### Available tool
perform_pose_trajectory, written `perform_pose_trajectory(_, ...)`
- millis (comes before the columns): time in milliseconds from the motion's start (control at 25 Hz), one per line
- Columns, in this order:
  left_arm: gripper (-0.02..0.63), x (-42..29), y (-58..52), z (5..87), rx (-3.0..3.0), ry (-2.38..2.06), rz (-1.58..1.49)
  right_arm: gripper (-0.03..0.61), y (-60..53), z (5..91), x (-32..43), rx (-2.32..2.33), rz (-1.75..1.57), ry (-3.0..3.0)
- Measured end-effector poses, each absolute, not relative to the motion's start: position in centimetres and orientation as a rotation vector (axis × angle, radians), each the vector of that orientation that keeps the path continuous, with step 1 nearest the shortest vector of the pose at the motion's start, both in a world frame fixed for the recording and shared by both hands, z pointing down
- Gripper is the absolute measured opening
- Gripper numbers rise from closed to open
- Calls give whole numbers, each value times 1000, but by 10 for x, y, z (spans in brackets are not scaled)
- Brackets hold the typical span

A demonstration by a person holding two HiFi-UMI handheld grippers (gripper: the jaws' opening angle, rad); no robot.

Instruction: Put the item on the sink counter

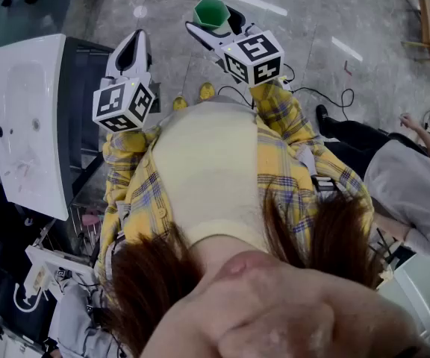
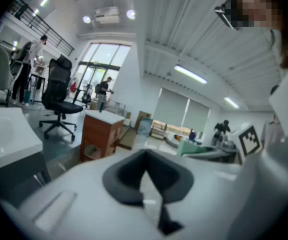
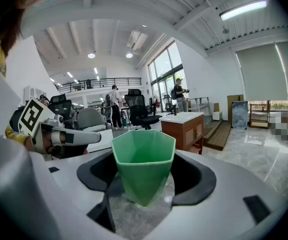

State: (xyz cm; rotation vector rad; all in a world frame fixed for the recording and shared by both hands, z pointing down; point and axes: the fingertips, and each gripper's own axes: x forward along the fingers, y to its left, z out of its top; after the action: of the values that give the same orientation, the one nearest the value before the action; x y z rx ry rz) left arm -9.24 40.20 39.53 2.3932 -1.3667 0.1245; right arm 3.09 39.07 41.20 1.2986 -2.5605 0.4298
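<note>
A green faceted cup [image 1: 210, 10] hangs over the grey floor, upright and empty, with my right gripper [image 1: 215, 19] shut on its sides. In the right gripper view the cup [image 3: 143, 156] fills the gap between the dark jaw pads. My left gripper [image 1: 133, 49] is held up beside it on the left, shut, with nothing in it; its tips meet in the left gripper view [image 2: 146, 186]. The white sink [image 1: 30, 118] on a dark cabinet lies at the far left, apart from both grippers.
A person sits at the right [image 1: 413, 177], and cables [image 1: 327, 95] trail on the floor. A rack with white parts [image 1: 51, 263] stands below the sink. A black office chair [image 2: 59, 99] and a wooden cabinet [image 2: 100, 134] stand farther off.
</note>
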Motion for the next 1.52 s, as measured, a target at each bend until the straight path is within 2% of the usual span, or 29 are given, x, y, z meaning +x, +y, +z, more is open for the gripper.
perform_pose_trajectory(600,6,-94,394,403,2383,-1354,133,331,386,418,33,1311,457,-2554)
perform_pose_trajectory(1240,6,-42,367,399,2403,-1388,145,331,363,419,70,1217,416,-2589)
perform_pose_trajectory(1520,6,-40,356,406,2371,-1419,197,331,348,426,76,1189,435,-2594)
